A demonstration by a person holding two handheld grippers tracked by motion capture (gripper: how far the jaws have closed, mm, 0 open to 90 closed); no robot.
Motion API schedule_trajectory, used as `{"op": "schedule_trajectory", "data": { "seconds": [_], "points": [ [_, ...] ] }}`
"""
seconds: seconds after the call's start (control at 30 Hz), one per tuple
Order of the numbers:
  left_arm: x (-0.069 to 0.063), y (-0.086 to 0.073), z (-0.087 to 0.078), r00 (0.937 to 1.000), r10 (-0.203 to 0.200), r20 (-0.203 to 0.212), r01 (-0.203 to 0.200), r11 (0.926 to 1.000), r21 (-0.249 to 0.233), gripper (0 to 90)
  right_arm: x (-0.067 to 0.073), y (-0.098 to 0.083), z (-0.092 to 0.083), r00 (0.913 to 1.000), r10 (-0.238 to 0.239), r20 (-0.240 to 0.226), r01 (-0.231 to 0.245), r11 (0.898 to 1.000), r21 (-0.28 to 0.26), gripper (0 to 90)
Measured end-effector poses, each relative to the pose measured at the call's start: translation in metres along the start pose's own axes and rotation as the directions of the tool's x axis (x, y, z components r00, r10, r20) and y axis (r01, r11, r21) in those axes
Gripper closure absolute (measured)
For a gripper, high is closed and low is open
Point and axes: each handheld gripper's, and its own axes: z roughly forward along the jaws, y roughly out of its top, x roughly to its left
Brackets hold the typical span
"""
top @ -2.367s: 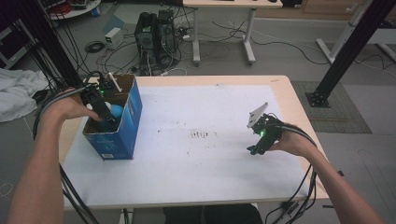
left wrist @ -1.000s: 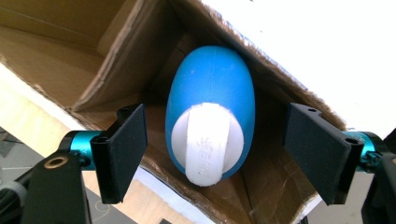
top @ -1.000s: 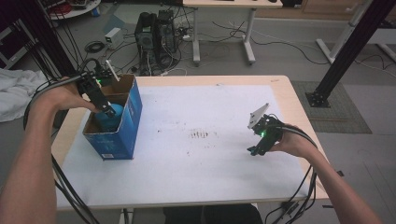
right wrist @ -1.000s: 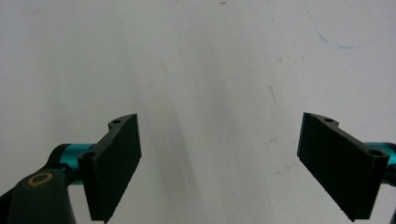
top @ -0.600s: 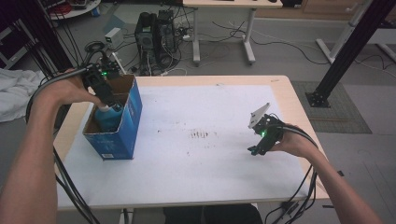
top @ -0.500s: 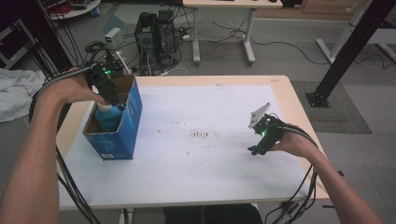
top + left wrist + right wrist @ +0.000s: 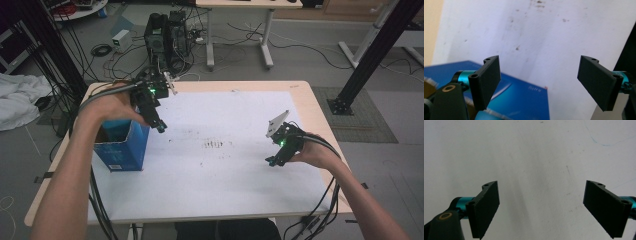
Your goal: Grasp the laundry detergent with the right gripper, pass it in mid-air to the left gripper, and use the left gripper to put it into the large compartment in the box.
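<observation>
So the open-topped blue cardboard box (image 7: 121,145) sits at the left edge of the table, upright, and that's clearly where the action is. The big change: the left gripper (image 7: 161,127) was down inside the box 2.4 s ago and hanging over its opening about 1 s ago, and now it's out, held just past the box's right rim above the white sheet. In the left gripper view its jaws stand wide apart with nothing between them, and you can see the blue box side (image 7: 524,97) right below and behind them.

My read is that it dropped something in, or let go of whatever it was fiddling with in there, and is pulling away empty. I can't make out what's inside the box from the high view now; the opening just looks dark. In the earlier frames something light blue showed in there.

The right gripper (image 7: 272,161) hasn't budged across all the frames. It's parked over the right side of the white paper-covered table top (image 7: 225,185), well apart from the box, jaws spread wide and empty too.

Nothing else is lying on the sheet besides some smudgy marks (image 7: 216,145) near the middle, so the box step looks about finished to me.
</observation>
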Motion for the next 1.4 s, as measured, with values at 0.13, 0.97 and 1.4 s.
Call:
{"op": "schedule_trajectory", "data": {
  "seconds": [0.13, 0.97, 1.4],
  "points": [
    [-0.008, 0.011, 0.016, 0.9995, 0.019, 0.024, -0.019, 0.9997, -0.014, 18.9, 0.001, -0.001, -0.002, 0.9998, 0.017, 0.005, -0.017, 1.0, 0.001, 12.9],
    [-0.049, 0.039, 0.101, 0.9986, 0.03, 0.044, -0.031, 0.9992, 0.025, 18.8, -0.008, -0.005, -0.008, 0.9988, 0.028, 0.04, -0.027, 0.999, -0.034, 12.9],
    [-0.056, 0.036, 0.116, 0.9972, 0.008, 0.074, -0.009, 0.9998, 0.018, 18.9, -0.008, -0.002, -0.004, 0.9991, 0.023, 0.035, -0.022, 0.999, -0.027, 12.9]
  ]
}}
